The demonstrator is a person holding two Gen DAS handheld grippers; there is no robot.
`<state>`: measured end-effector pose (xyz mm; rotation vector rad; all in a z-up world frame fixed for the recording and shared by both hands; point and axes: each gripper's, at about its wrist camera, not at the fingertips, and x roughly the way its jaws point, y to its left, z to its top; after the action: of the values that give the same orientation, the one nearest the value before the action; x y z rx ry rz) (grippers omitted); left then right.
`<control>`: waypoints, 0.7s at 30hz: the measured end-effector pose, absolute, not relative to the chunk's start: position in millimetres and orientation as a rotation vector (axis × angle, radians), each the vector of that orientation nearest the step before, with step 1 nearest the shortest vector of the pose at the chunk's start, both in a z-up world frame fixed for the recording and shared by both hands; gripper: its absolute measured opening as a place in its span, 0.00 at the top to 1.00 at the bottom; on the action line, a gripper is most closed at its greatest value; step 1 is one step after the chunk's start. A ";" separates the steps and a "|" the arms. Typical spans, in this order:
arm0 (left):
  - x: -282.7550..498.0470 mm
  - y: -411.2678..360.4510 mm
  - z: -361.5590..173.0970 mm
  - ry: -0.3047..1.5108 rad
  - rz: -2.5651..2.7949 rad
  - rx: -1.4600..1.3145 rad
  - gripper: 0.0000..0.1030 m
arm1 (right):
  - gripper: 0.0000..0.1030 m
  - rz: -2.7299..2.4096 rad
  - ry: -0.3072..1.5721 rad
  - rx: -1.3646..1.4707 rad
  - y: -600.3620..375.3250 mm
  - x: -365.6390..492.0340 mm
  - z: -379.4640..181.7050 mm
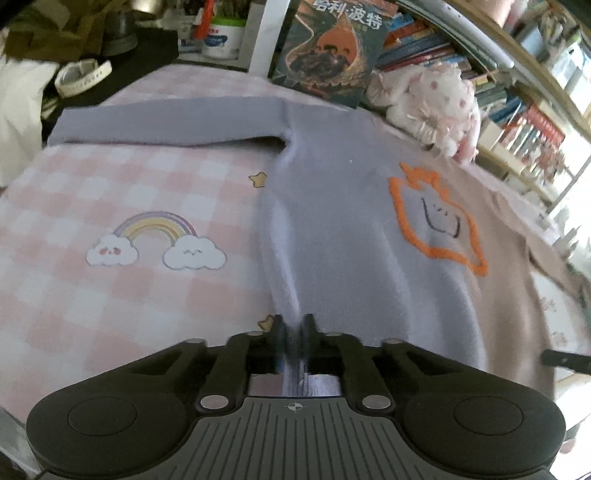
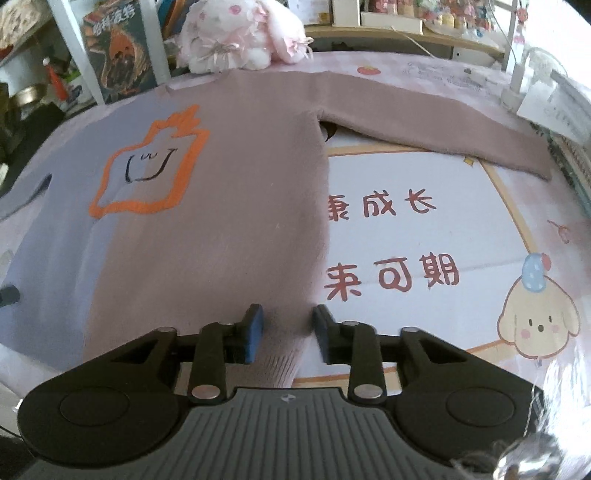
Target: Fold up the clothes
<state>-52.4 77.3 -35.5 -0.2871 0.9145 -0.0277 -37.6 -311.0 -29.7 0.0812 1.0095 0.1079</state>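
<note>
Lilac-and-mauve sweater [image 2: 207, 236] lies flat, its length running away from you. Your left gripper [image 1: 293, 332] pinches its hem; your right gripper [image 2: 288, 332] straddles the hem, spread.

We see soft daylight, brightest at the right; fisheye bending warps the edges, and slight blur softens both views.

1. The sweater [image 2: 229, 206] is showing as soft, matt, fuzzy knit cloth, with a ribbed hem at the near edge of the bed
2. The bedsheet [image 1: 122, 295] is looking like smooth, matt printed cloth
3. The right gripper [image 2: 288, 332] is showing matt black plastic arms, blue rubbery pads and shiny metal pivots
4. The plush toy [image 2: 236, 33] is looking fluffy
5. The book cover [image 1: 328, 48] is gleaming like glossy paper
</note>
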 end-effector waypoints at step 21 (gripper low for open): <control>-51.9 85.0 -36.6 0.901 -0.091 -0.287 0.95 | 0.90 -0.008 0.939 -0.020 -294.9 -45.5 -33.0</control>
<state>-51.9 85.0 -36.6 -0.2866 0.9014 -0.0911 -45.5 -294.9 -33.0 -0.0199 0.9392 -0.0079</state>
